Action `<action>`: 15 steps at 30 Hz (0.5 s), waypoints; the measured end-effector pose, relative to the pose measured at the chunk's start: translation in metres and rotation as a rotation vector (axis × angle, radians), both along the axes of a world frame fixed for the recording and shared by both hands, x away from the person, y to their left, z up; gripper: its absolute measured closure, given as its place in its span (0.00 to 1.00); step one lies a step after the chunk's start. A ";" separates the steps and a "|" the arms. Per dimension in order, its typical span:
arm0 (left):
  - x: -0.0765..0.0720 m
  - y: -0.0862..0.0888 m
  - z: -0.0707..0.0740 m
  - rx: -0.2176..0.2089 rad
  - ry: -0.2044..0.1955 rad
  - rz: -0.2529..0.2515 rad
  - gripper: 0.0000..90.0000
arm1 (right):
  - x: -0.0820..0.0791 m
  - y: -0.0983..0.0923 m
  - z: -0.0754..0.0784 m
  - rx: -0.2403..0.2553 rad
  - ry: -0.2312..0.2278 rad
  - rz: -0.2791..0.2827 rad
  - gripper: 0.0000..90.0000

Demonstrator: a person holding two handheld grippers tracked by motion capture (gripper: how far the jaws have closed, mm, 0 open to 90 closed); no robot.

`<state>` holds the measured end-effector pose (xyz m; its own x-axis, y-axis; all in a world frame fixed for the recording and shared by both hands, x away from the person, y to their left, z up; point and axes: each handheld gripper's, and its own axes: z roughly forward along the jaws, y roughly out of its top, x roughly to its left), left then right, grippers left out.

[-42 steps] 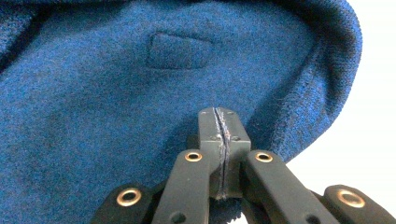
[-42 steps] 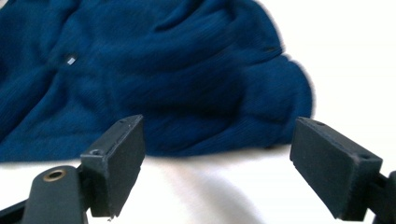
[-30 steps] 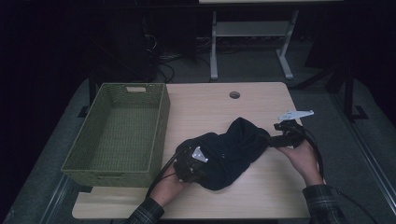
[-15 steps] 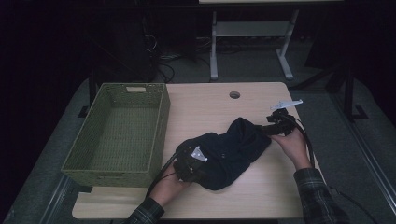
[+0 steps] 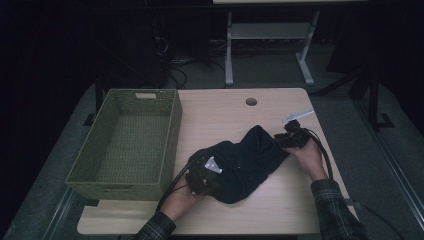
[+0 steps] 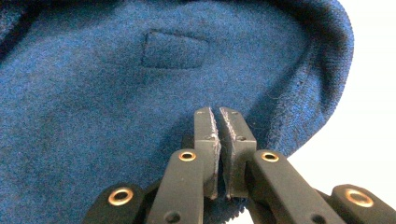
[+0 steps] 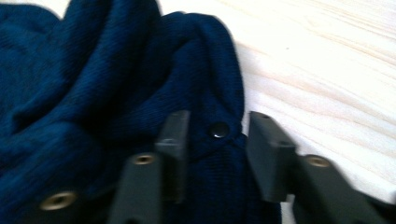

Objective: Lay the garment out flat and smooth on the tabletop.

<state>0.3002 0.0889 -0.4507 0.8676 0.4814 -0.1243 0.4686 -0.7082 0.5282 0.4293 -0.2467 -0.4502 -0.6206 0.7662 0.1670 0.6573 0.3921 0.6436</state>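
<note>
dark garment mid-table | left tool on its near end | right tool at far edge

You have one dark blue knitted garment | one green woven basket | one wooden worktop with one round hole | two grippers: left gripper, right gripper | one snap button seen on the garment
</note>
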 end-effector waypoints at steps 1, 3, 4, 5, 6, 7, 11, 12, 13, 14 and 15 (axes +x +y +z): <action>0.000 0.000 0.000 0.001 0.001 -0.001 0.95 | 0.000 0.001 0.000 -0.004 -0.011 0.008 0.78; 0.000 0.000 0.000 0.004 0.001 -0.003 0.95 | -0.002 0.002 0.001 -0.015 -0.023 0.022 0.91; 0.000 0.000 0.000 0.003 0.001 -0.003 0.95 | -0.003 0.004 0.003 -0.031 -0.036 0.027 0.98; 0.000 0.000 0.000 0.003 0.002 -0.004 0.95 | -0.004 0.004 0.004 -0.038 -0.045 0.029 1.00; 0.001 0.001 0.000 0.008 0.003 -0.010 0.95 | -0.004 0.004 0.005 -0.039 -0.049 0.030 1.00; 0.001 0.001 0.000 0.006 0.004 -0.009 0.95 | -0.004 0.004 0.005 -0.037 -0.050 0.032 1.00; 0.001 0.001 0.000 0.007 0.004 -0.008 0.95 | -0.004 0.001 0.005 -0.024 -0.047 0.019 0.92; 0.001 0.001 0.000 0.007 0.005 -0.008 0.95 | -0.003 0.000 0.005 -0.015 -0.046 0.004 0.80; 0.001 0.001 0.000 0.007 0.004 -0.007 0.95 | -0.002 -0.001 0.005 -0.008 -0.045 -0.009 0.72; 0.001 0.001 0.000 0.006 0.005 -0.006 0.95 | 0.000 -0.002 0.004 0.004 -0.043 -0.016 0.64; 0.001 0.001 0.000 0.003 0.007 -0.005 0.95 | 0.001 -0.003 0.002 0.010 -0.041 -0.024 0.59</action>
<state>0.3015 0.0902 -0.4505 0.8692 0.4775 -0.1285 0.4685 -0.7122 0.5227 0.4302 -0.2493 -0.4478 -0.6089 0.7791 0.1492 0.6391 0.3704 0.6740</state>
